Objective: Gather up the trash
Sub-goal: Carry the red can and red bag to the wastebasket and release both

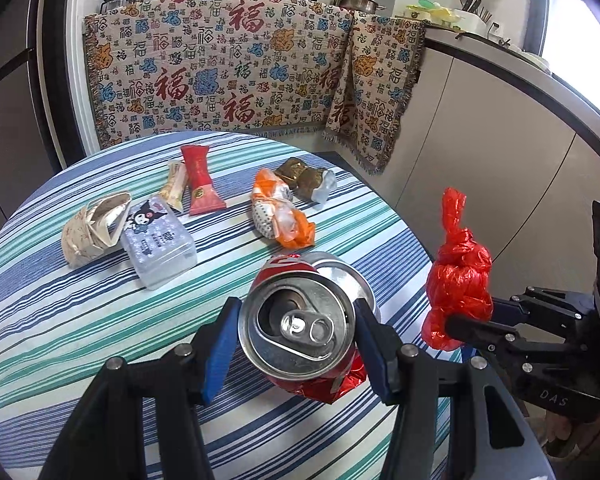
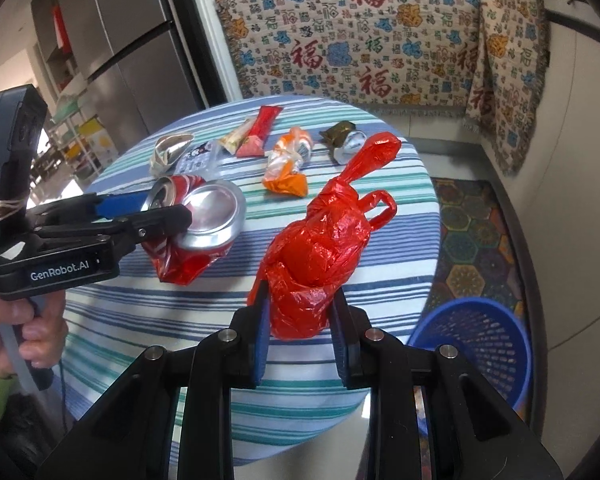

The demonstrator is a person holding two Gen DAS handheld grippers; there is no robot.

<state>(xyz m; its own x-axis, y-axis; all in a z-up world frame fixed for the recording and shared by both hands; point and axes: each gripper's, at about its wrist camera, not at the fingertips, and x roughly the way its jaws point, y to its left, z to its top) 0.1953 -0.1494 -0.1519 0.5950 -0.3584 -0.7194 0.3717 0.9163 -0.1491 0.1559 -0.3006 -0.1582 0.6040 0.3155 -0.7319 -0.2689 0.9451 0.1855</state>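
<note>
The left gripper point(image 1: 296, 344) pinches a crushed can point(image 1: 300, 328) above the table's point(image 1: 60, 320) near edge. The right gripper point(image 2: 300, 328) pinches a knotted red bag point(image 2: 320, 256) over the right edge. A blue basket point(image 2: 480, 344) stands on the floor just right of the table, its inside hard to see. Wrappers point(image 1: 280, 208) lie mid-table

Shiny crushed metal can point(image 1: 300, 328), crinkly glossy red plastic bag point(image 2: 320, 264) — matt striped woven tablecloth point(image 1: 80, 320).
</note>
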